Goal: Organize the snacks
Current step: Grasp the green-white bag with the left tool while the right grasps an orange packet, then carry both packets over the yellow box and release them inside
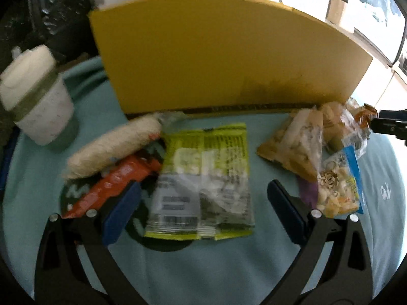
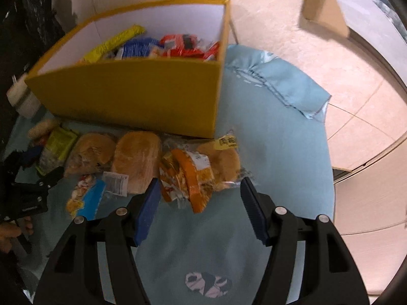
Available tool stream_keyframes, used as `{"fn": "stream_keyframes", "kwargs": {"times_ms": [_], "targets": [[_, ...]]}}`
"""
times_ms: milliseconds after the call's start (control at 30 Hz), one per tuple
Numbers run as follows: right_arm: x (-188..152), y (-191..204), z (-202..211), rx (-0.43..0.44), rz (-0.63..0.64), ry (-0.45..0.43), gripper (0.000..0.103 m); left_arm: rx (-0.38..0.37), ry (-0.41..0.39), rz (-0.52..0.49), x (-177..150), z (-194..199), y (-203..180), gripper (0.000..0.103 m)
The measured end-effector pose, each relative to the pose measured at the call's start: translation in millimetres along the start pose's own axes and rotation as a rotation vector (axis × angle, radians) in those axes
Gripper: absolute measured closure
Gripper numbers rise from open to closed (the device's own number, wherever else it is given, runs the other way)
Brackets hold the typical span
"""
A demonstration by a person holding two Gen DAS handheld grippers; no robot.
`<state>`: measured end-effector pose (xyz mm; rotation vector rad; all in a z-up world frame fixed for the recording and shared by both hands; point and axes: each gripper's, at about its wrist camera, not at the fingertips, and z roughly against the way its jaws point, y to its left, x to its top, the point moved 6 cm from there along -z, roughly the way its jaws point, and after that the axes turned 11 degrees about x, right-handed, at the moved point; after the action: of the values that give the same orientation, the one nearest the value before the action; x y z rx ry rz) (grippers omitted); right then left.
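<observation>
Below, both open grippers, left gripper (image 1: 203,211) and right gripper (image 2: 199,211), above loose snacks (image 2: 185,175).

The yellow box (image 1: 229,56) hides its contents in the left wrist view. Print on the green packet (image 1: 203,178) is too blurred to read. At right frame edge, the right gripper (image 1: 391,124) is cut off.

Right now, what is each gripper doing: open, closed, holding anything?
Left gripper: open, empty, its fingers either side of the green snack packet.
Right gripper: open, empty, over the orange snack packet.
</observation>
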<state>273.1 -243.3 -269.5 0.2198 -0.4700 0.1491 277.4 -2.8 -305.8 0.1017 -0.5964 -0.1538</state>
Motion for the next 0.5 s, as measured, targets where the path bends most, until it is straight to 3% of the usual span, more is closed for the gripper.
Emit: {"fn": "stream_keyframes", "kwargs": {"times_ms": [33, 67, 100, 200, 300, 500], "targets": [[0, 4, -6, -0.005, 0.025, 0.014, 0.04, -0.009, 0.005, -0.003, -1, -2, -1, 0.006], [-1, 8, -11, 0.023, 0.035, 0.032, 0.065, 0.003, -0.011, -0.014, -2, -2, -2, 0.015], [-4, 13, -17, 0.039, 0.053, 0.063, 0.076, -0.001, -0.04, -0.017, -2, 1, -1, 0.03], [-11, 26, -18, 0.062, 0.111, 0.066, 0.078, -0.051, -0.039, 0.016, -1, 3, 4, 0.037], [-17, 24, -14, 0.091, 0.079, 0.055, 0.078, -0.105, -0.048, -0.001, -2, 10, 1, 0.038], [-29, 17, 8, 0.134, 0.027, 0.007, 0.078, -0.105, -0.078, 0.056, -13, 33, 9, 0.038]]}}
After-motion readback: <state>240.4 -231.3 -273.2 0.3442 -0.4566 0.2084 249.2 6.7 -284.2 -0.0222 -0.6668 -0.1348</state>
